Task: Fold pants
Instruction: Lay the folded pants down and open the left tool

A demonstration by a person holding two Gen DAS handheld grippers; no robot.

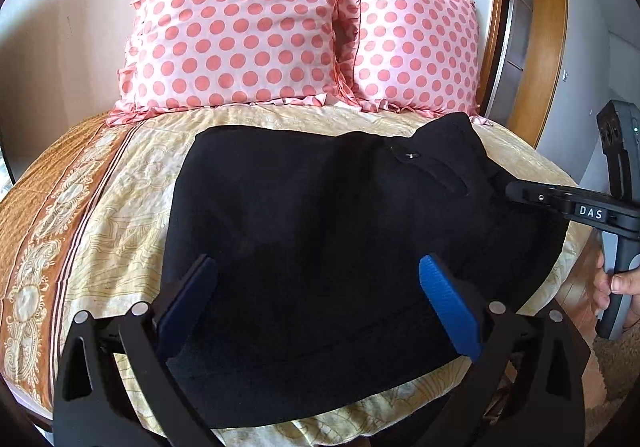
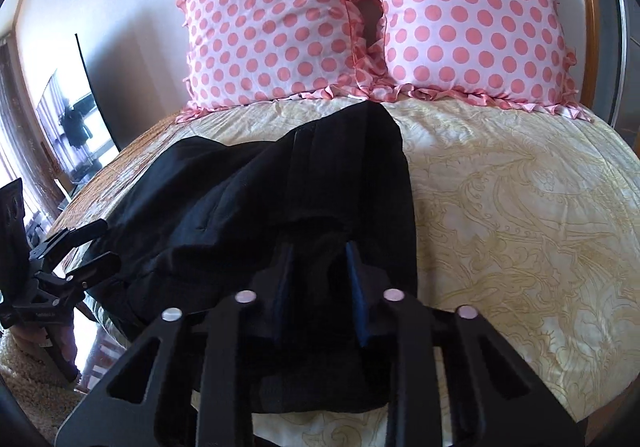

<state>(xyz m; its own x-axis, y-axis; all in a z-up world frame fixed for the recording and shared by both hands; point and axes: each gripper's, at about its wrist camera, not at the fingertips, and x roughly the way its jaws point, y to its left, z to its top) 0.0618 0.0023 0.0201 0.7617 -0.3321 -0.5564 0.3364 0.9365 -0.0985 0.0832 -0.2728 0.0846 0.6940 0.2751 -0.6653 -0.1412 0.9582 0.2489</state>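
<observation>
Two blue-padded fingers (image 1: 448, 307) of the left tool (image 1: 316, 299) were seen spread wide over the black pants (image 1: 320, 215), nothing pinched between them. The pants were laid on the yellow patterned bed cover (image 1: 132, 183), below two polka-dot pillows (image 1: 240, 23). At the right edge, the right tool (image 1: 516, 192) was pressed into the garment, its handle held by a hand (image 1: 616, 287). From the right wrist, that tool's pads (image 2: 356, 287) were drawn nearly together, a bunched fold of the pants clamped between them, with the left tool (image 2: 100, 247) seen spread at the far left.
</observation>
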